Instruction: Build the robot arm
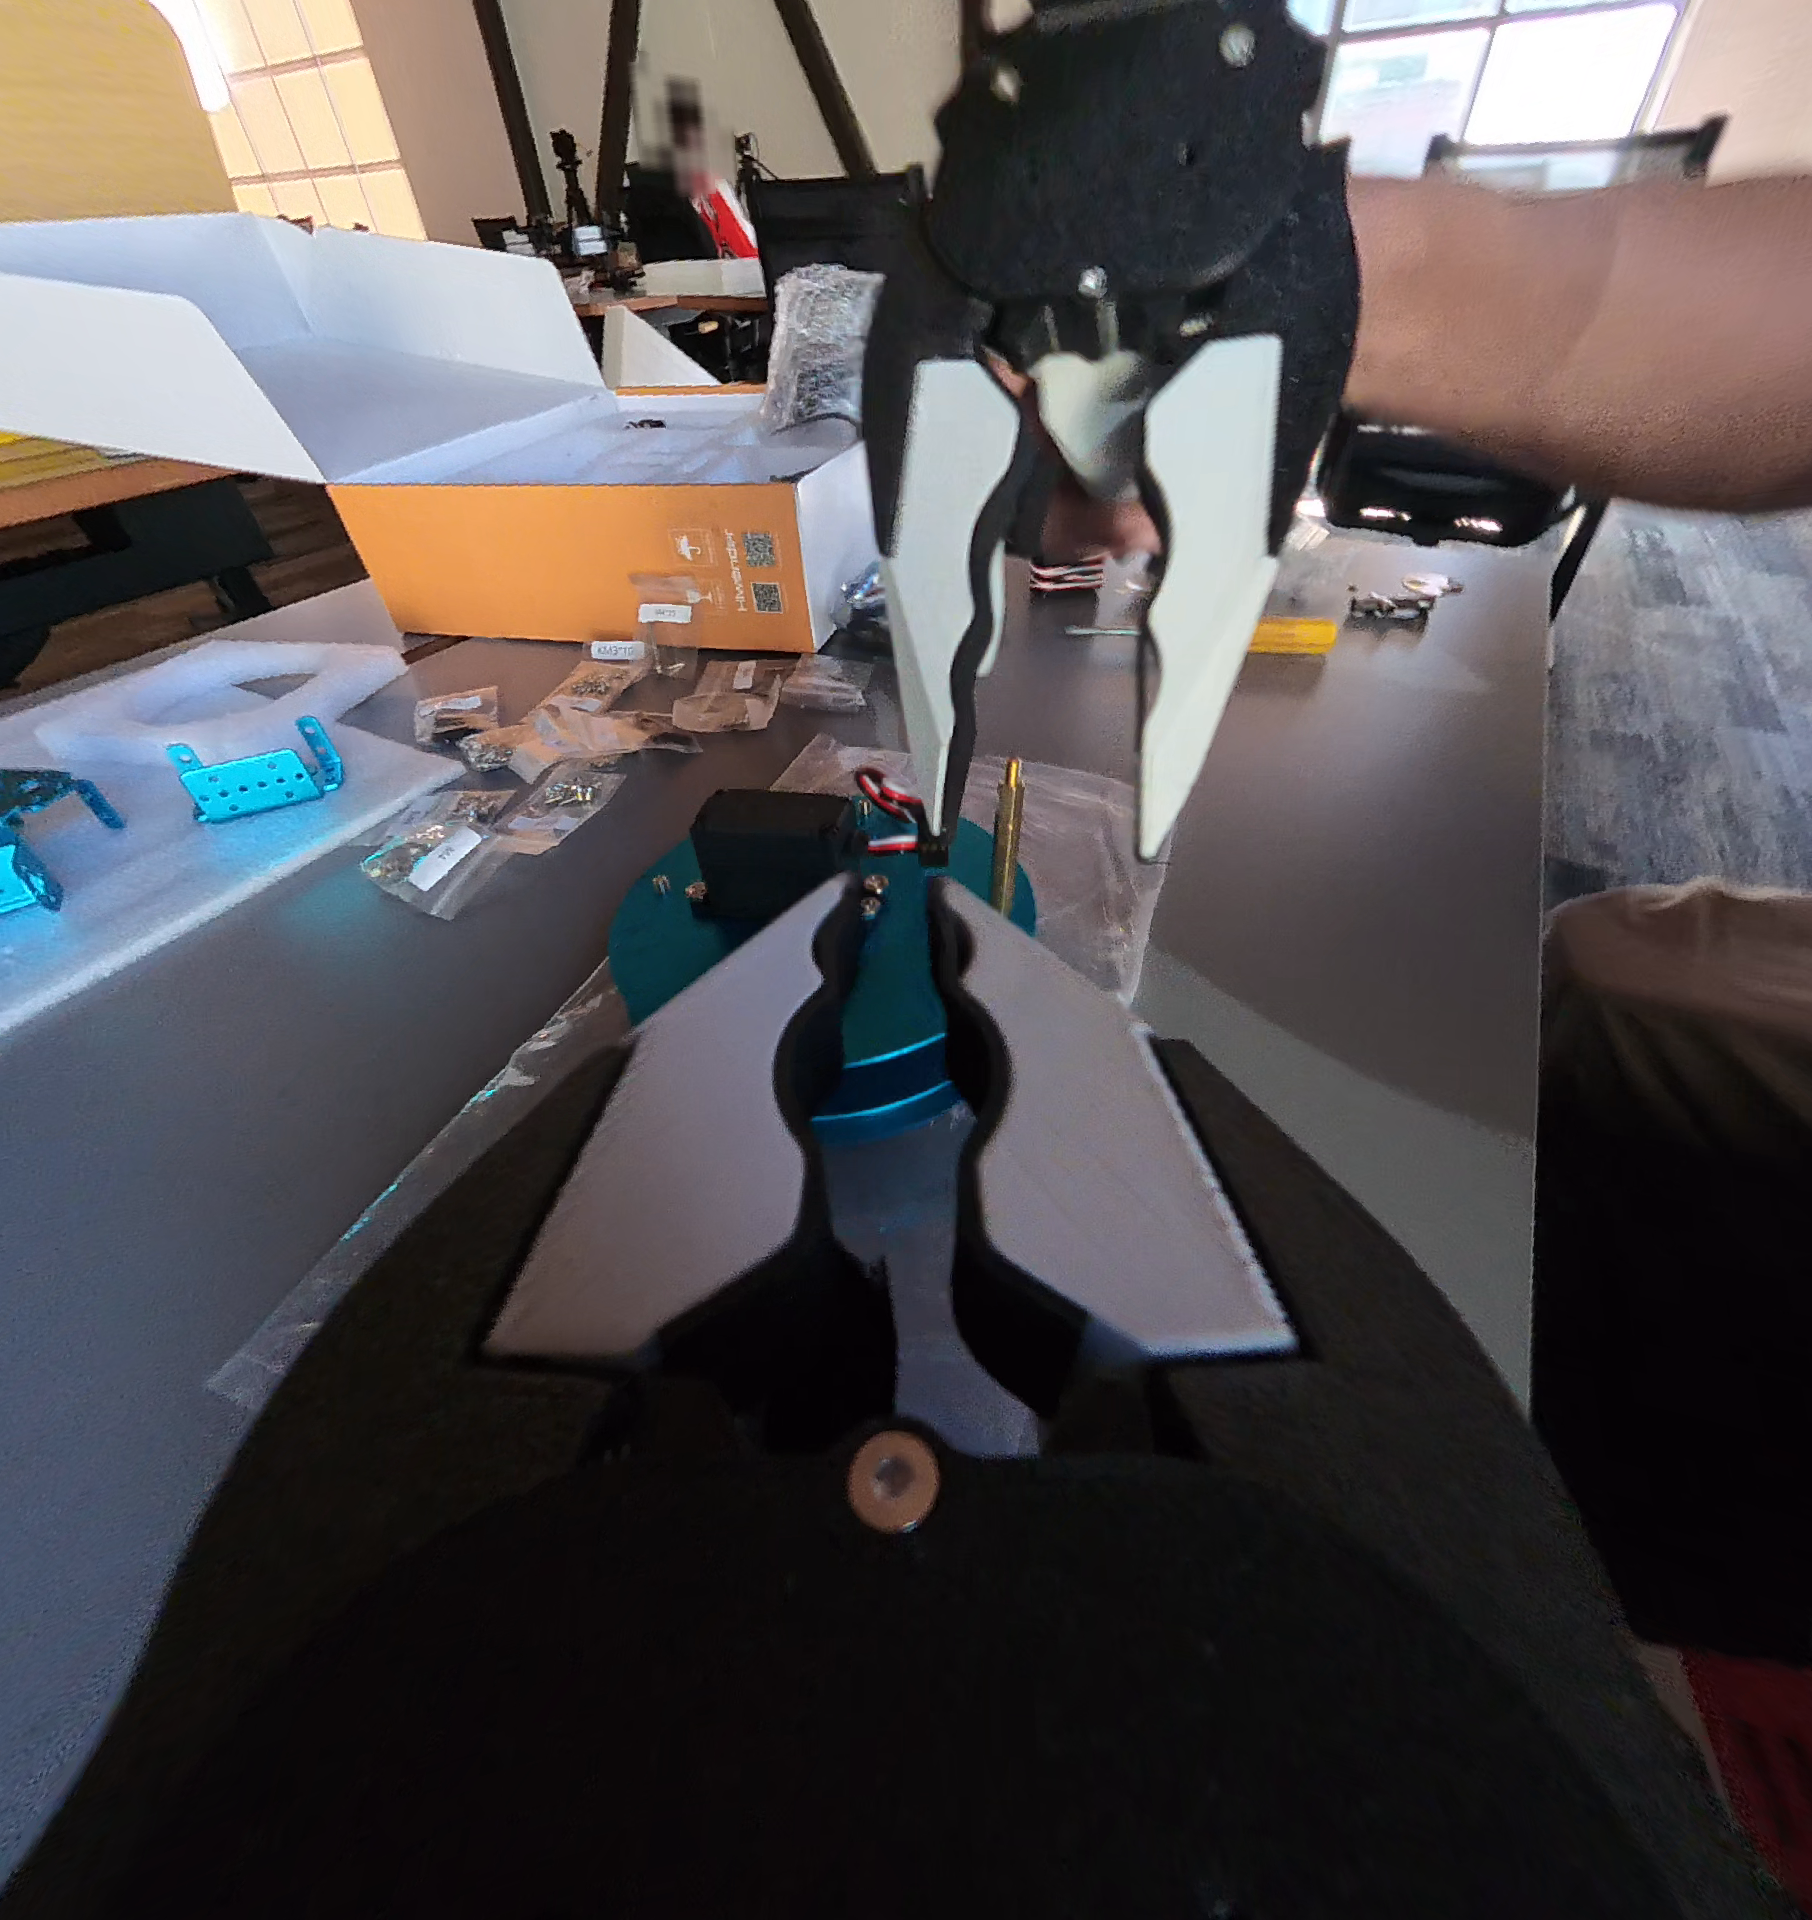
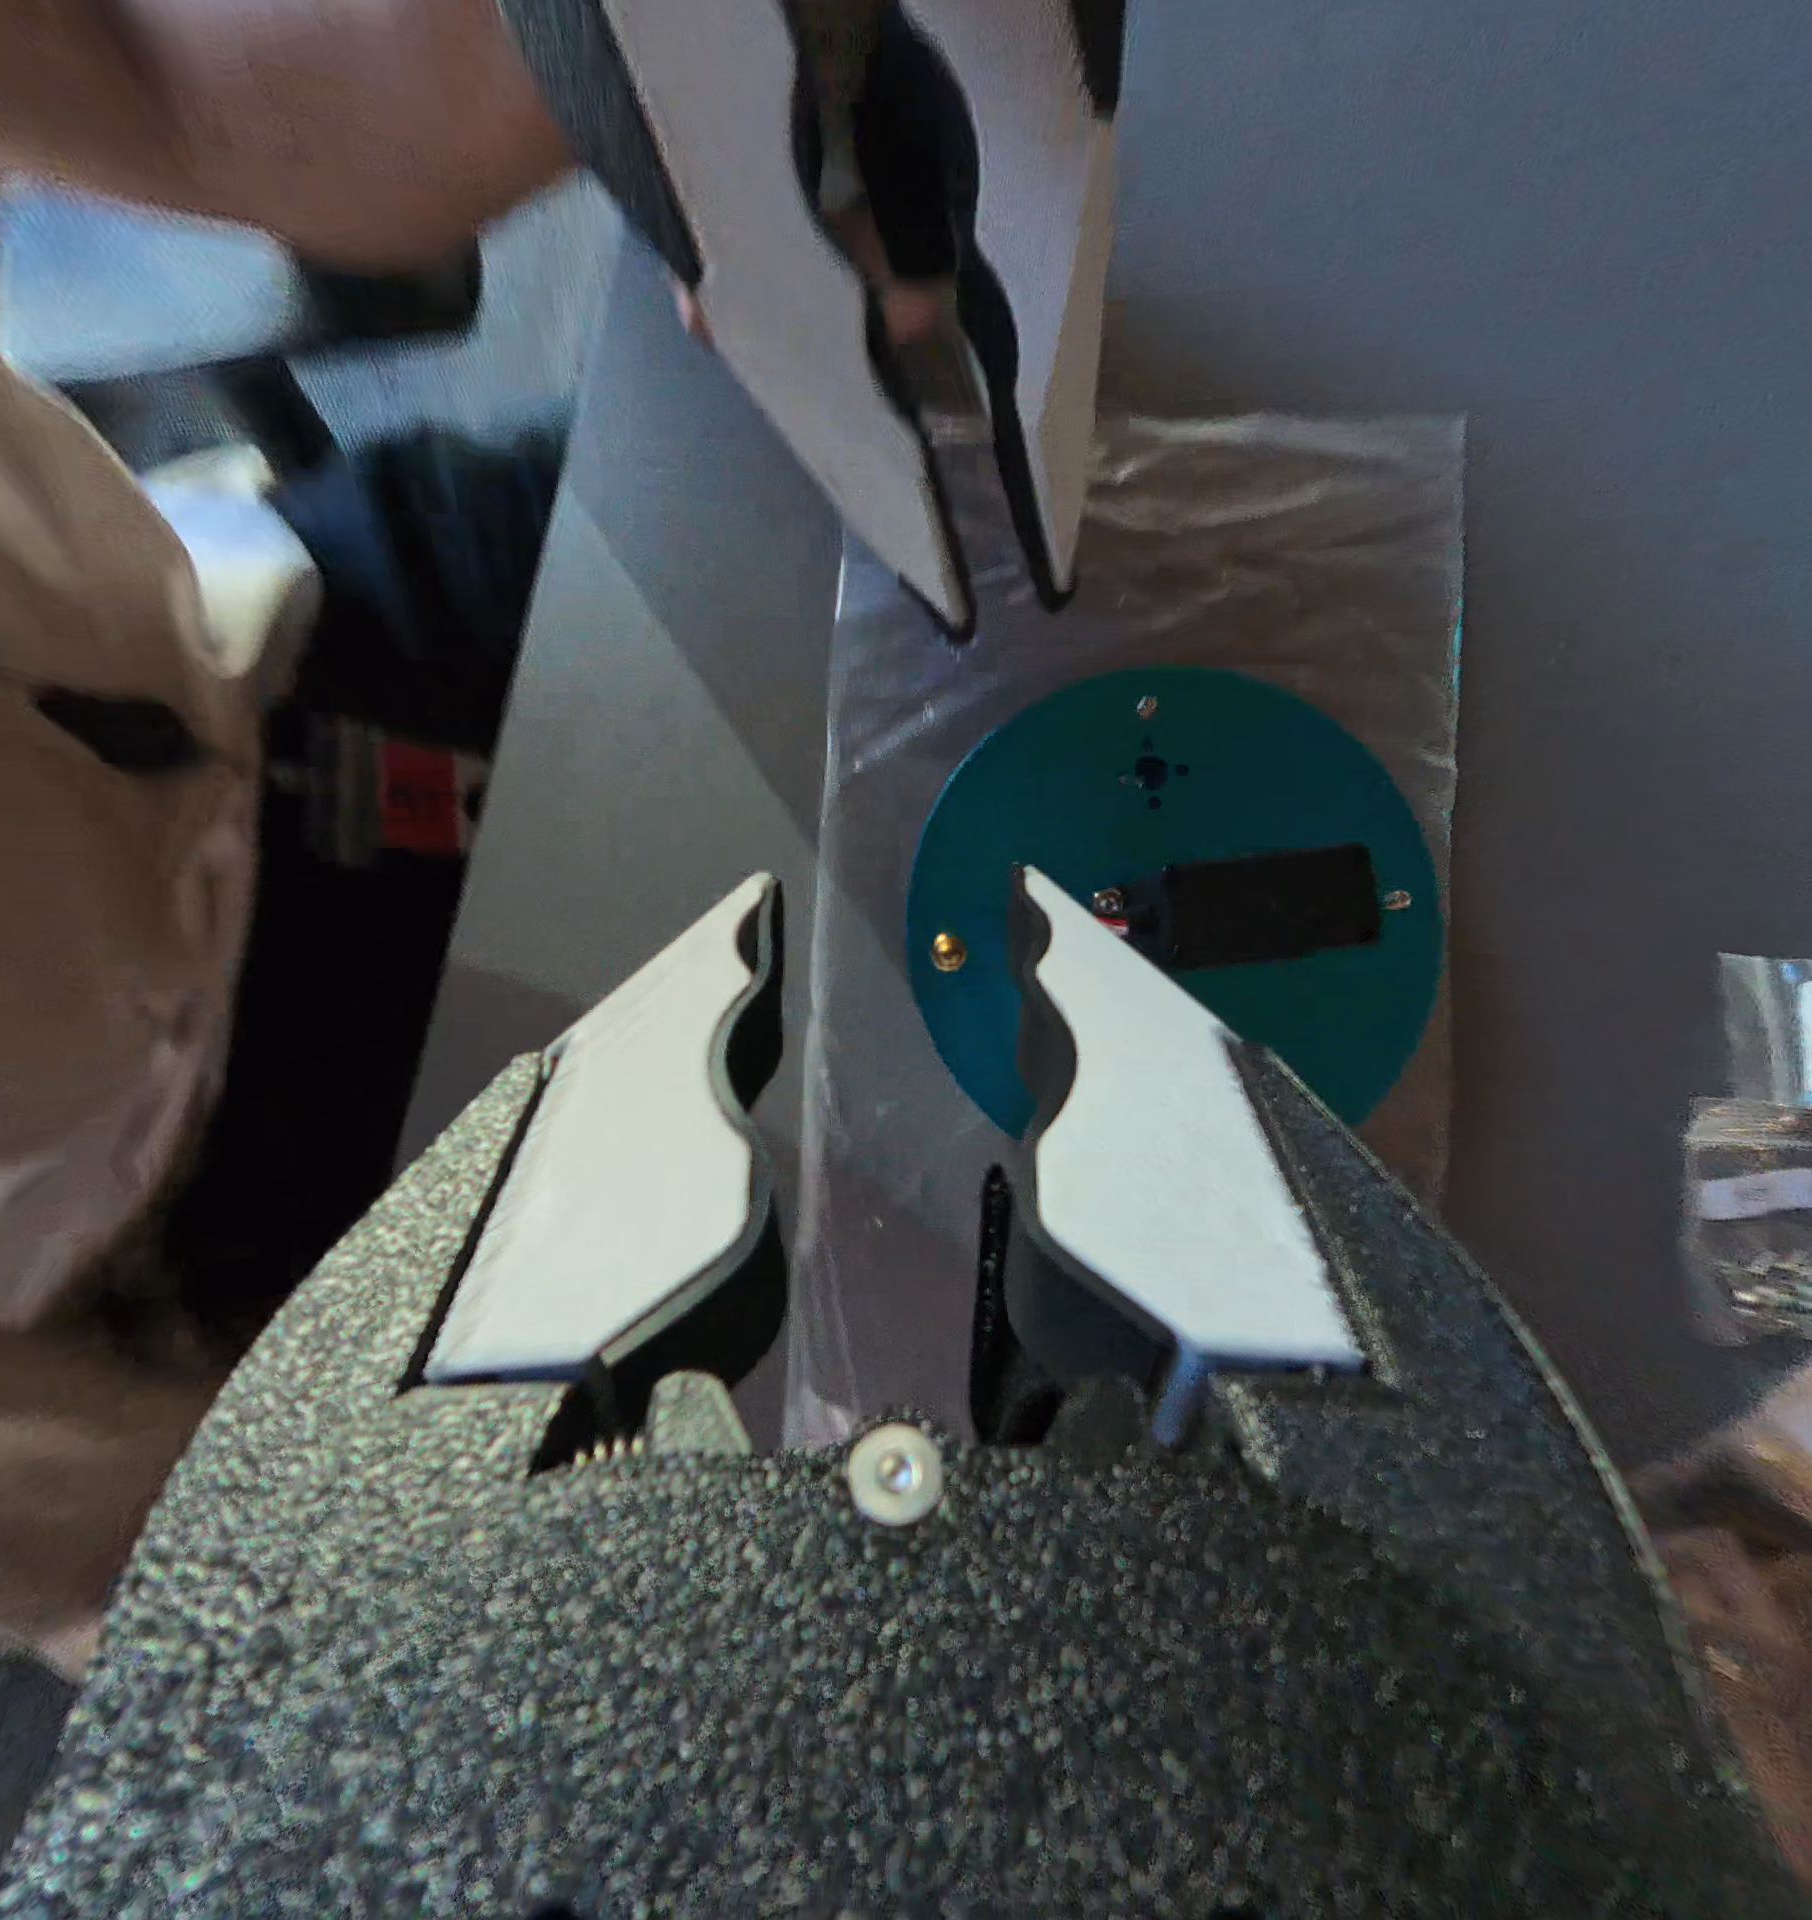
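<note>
An office-like workroom: a long dark table (image 1: 1349,831) strewn with screw bags (image 1: 528,727), an opened orange kit box (image 1: 569,551), grey carpet (image 1: 1702,665) and far tripods (image 1: 569,197).

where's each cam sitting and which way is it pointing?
Left wrist view: on the left claw, low, looking along the table at the teal disc; right claw and a forearm ahead.
Right wrist view: on the right claw, looking steeply down at the disc; left claw opposite.
Shared: disc, black servo, brass standoff.
</note>
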Demonstrator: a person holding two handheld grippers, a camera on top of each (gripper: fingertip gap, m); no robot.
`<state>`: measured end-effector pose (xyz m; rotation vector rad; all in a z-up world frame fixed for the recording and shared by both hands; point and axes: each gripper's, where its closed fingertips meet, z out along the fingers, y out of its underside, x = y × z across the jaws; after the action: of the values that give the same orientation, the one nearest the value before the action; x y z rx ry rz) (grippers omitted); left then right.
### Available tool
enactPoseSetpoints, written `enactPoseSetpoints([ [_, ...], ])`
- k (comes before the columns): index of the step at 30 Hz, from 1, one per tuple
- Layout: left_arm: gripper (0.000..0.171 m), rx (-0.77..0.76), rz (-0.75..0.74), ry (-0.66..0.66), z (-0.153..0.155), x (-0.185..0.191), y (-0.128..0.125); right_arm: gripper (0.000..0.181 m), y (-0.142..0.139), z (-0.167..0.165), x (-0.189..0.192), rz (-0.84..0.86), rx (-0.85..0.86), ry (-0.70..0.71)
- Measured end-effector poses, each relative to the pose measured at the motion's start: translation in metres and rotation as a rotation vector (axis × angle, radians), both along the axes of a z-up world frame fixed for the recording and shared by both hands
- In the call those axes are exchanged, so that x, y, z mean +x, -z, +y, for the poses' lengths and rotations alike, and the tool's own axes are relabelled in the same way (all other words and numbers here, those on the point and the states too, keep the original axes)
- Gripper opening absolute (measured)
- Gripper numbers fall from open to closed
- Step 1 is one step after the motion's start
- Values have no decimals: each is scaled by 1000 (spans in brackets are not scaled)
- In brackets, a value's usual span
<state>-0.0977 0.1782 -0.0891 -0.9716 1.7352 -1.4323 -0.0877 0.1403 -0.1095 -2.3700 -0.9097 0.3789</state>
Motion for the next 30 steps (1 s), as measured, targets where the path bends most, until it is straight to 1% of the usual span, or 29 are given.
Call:
enactPoseSetpoints([
  [1,23,-11,5,-15,-2,3,0,45,-3,-1,0,70,42,31],
  [4,41,43,4,-37,-14,9,4,47,-16,-7,-3,330,197,67],
  [5,46,65,0,-47,-18,11,5,52,-15,-10,-1,393,233,75],
  [6,50,81,0,-54,-22,14,7,56,-13,-11,3,437,259,89],
  [7,56,101,7,-70,-25,18,9,56,-10,-12,6,471,270,100],
  [8,65,130,17,-88,-26,22,13,57,-7,-14,8,493,276,102],
  [10,72,192,30,-130,-26,29,19,58,-5,-14,5,519,289,90],
  [12,74,217,28,-162,-25,36,19,62,0,-14,-2,500,266,58],
  [15,74,224,46,-176,-27,46,22,66,9,-9,-5,432,260,46],
  [16,74,229,47,-180,-27,48,22,63,9,-9,-6,433,261,40],
  [20,73,245,55,-189,-22,54,21,64,7,-9,-8,472,261,28],
  [23,77,231,70,-180,-16,55,21,64,7,-11,-9,470,253,23],
  [26,78,230,75,-163,-13,51,23,67,7,-15,-9,470,249,28],
  [30,76,235,76,-150,-12,44,25,66,6,-14,-8,463,262,38],
])
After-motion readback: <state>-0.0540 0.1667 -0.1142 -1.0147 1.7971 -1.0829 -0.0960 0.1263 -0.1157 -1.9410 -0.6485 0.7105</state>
